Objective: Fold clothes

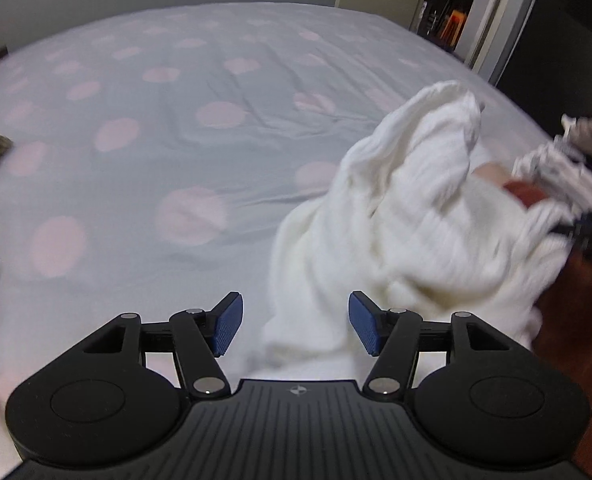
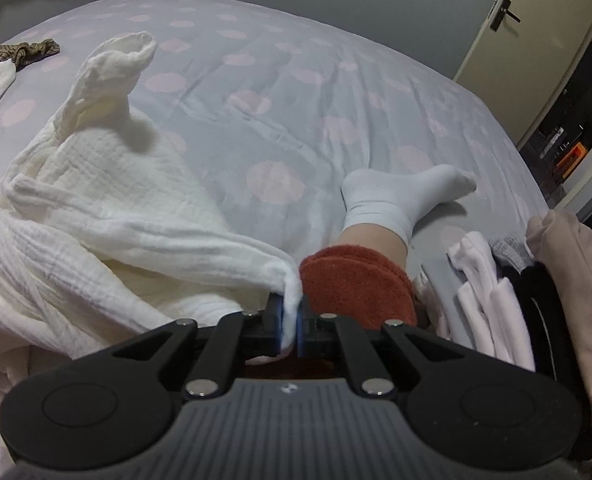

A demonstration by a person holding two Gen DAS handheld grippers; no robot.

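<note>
Low in the right wrist view: right tool (image 2: 292,326), blue pads pinched tight on a corner of the white cloth (image 2: 108,216). From there, cloth spreading to the left of the frame in a soft, crumpled heap on the bed (image 2: 256,92), one floppy end poking up at upper left. Just right of the tool, a fuzzy red cuff (image 2: 351,284) on a person's leg, then a white sock (image 2: 399,192) on the foot resting on the bed. At the right edge, a pile of folded clothes (image 2: 491,300), white and dark. Far off at upper left, a striped brown garment (image 2: 24,52) lying on the bed.

Low in the left wrist view: left tool (image 1: 296,324), blue pads wide apart, nothing between them, hanging over the bed. A fold of the same white cloth just behind the right pad, bunched up toward the right of the frame, blurry. Beyond, grey bed cover with pink dots filling the middle. Top right, a dark doorway (image 1: 451,12).
</note>
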